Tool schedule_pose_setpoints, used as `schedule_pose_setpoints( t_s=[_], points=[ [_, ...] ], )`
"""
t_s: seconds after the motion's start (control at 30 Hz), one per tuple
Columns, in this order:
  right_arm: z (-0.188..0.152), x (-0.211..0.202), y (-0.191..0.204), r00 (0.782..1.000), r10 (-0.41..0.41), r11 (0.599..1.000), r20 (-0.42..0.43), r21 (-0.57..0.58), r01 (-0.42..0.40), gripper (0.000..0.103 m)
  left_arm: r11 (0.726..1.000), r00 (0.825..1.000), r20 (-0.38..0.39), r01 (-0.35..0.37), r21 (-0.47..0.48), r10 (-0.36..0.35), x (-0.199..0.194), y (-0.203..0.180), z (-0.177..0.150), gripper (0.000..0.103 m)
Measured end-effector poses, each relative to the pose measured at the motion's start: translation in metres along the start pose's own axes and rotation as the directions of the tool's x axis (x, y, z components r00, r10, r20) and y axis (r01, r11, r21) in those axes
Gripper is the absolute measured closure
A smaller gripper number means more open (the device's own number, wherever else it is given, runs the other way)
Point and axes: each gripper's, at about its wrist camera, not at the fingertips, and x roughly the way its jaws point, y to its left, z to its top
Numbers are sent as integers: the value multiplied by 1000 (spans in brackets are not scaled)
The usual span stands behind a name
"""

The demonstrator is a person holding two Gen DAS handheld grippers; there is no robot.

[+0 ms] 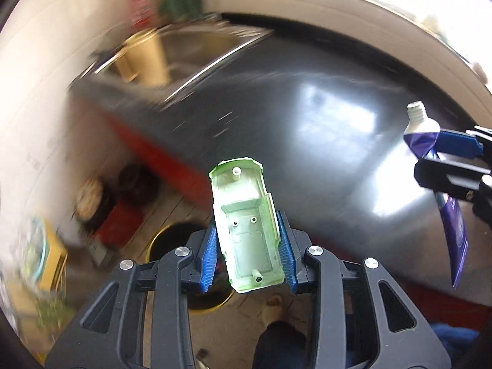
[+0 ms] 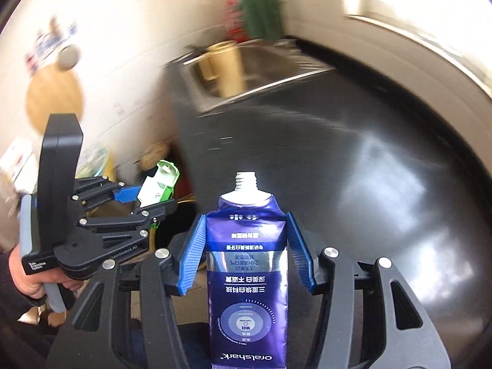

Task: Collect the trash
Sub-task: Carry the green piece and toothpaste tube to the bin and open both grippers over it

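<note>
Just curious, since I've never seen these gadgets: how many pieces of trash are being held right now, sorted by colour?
Green and white: 1, the hollow plastic shell in the left gripper.
Purple: 1, the capless squeezed toothpaste tube in the right gripper.
Total: 2

Sink behind countertop.

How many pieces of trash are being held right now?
2: a green plastic shell in the left gripper, and a capless purple toothpaste tube in the right gripper. None visible elsewhere, though the background is blurred.
</note>
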Motion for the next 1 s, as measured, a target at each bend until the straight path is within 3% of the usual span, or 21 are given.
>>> schedule_pose_setpoints(
  t_s=[0.17,0.33,0.6,0.9,0.93,0.97,1.0],
  points=[
    [12,56,71,988,126,983,-85,-123,-136,51,977,995,-77,-80,-196,66,9,92,-61,68],
    [27,113,115,972,175,959,-158,-196,-205,51,951,994,-89,-90,-296,67,39,138,-92,68],
    [33,190,163,960,151,952,-237,-227,-206,51,943,997,-75,-53,-328,30,88,160,-114,68],
    [41,250,164,952,116,952,-283,-242,-188,50,936,997,-77,-20,-352,-7,128,180,-125,67],
    [42,254,164,953,108,953,-282,-244,-180,49,935,997,-77,-18,-354,-10,130,182,-125,60],
    [42,257,163,954,104,953,-282,-245,-176,44,935,997,-79,-14,-355,-15,132,183,-125,41],
    [43,260,161,953,101,955,-284,-241,-173,41,935,997,-76,-19,-355,-8,133,183,-125,33]
  ],
)
